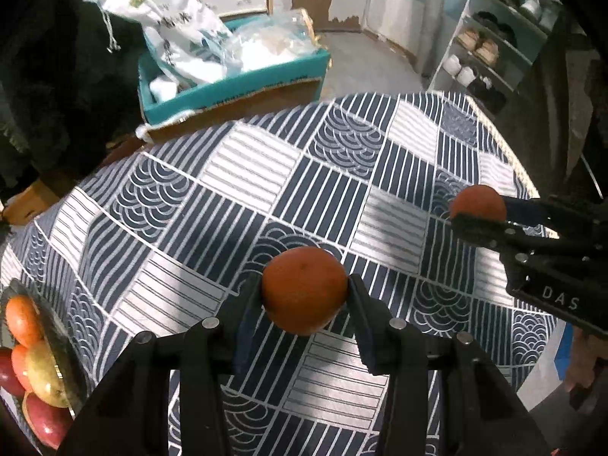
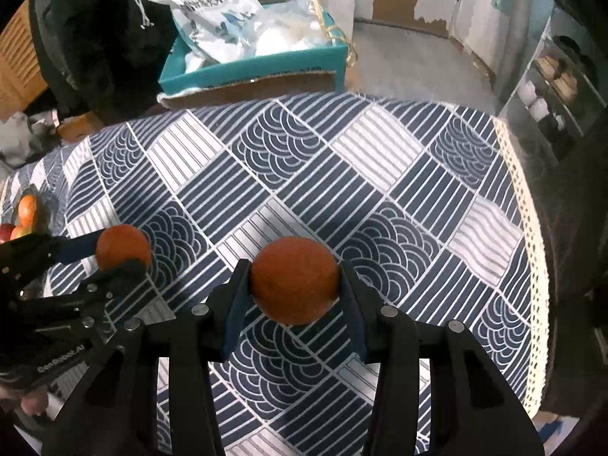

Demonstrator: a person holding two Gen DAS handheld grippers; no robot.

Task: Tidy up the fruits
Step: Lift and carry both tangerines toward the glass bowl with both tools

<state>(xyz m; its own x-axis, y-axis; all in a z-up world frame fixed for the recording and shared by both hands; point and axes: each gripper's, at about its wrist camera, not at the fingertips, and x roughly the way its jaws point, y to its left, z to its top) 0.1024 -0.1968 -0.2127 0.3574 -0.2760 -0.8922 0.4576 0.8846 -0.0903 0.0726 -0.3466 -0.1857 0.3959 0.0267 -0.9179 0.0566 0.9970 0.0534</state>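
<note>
My left gripper [image 1: 304, 292] is shut on an orange [image 1: 304, 289] and holds it above the patterned tablecloth. My right gripper [image 2: 295, 282] is shut on a second orange [image 2: 295, 280], also above the cloth. In the left wrist view the right gripper [image 1: 479, 211] shows at the right with its orange [image 1: 478, 201]. In the right wrist view the left gripper [image 2: 121, 254] shows at the left with its orange [image 2: 122, 245]. A dark tray [image 1: 62, 357] at the table's left edge holds several fruits: oranges [image 1: 22, 319], a yellow apple [image 1: 45, 374] and red apples [image 1: 45, 420].
The round table wears a blue and white cloth [image 1: 243, 197] with a lace rim [image 2: 532, 235]. Behind it stands a teal box [image 1: 235, 79] with white bags [image 1: 171, 19]. A shoe shelf [image 1: 490, 49] stands at the back right.
</note>
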